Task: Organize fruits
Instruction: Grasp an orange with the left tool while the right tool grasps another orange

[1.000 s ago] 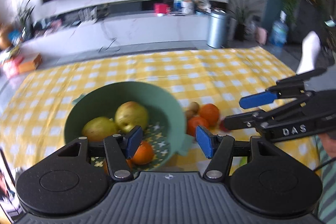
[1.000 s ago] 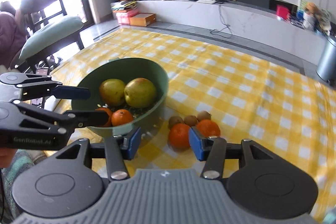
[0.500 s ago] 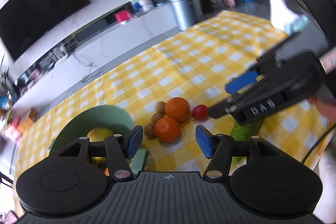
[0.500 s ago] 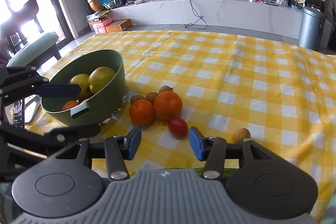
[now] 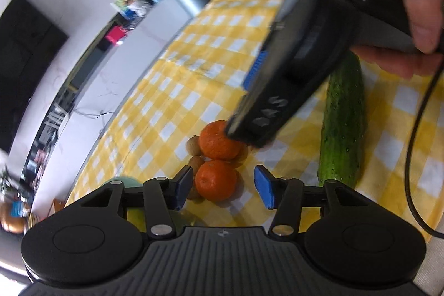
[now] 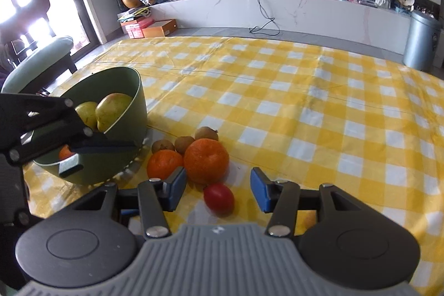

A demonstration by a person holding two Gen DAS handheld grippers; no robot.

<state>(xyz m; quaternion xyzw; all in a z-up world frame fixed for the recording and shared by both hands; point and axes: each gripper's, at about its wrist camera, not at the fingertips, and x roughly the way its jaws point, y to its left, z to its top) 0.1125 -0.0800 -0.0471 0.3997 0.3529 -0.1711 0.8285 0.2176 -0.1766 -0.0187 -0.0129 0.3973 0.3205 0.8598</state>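
On the table (image 6: pixel 305 90) we find the bowl (image 6: pixel 130 113) at the left, with two pears (image 6: pixel 111 108) inside it. Just right of the bowl sits a cluster: the smaller orange (image 6: pixel 163 162) touches the larger orange (image 6: pixel 206 160), and three kiwis (image 6: pixel 183 143) lie behind them. The tomato (image 6: pixel 219 197) rests in front of the larger orange, near it. In the left wrist view we see the cucumber (image 5: pixel 344 124) lying to the right of the oranges, apart from them

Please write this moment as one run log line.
left gripper: open, at small orange tangerine | right gripper: open, over small red tomato | nothing held
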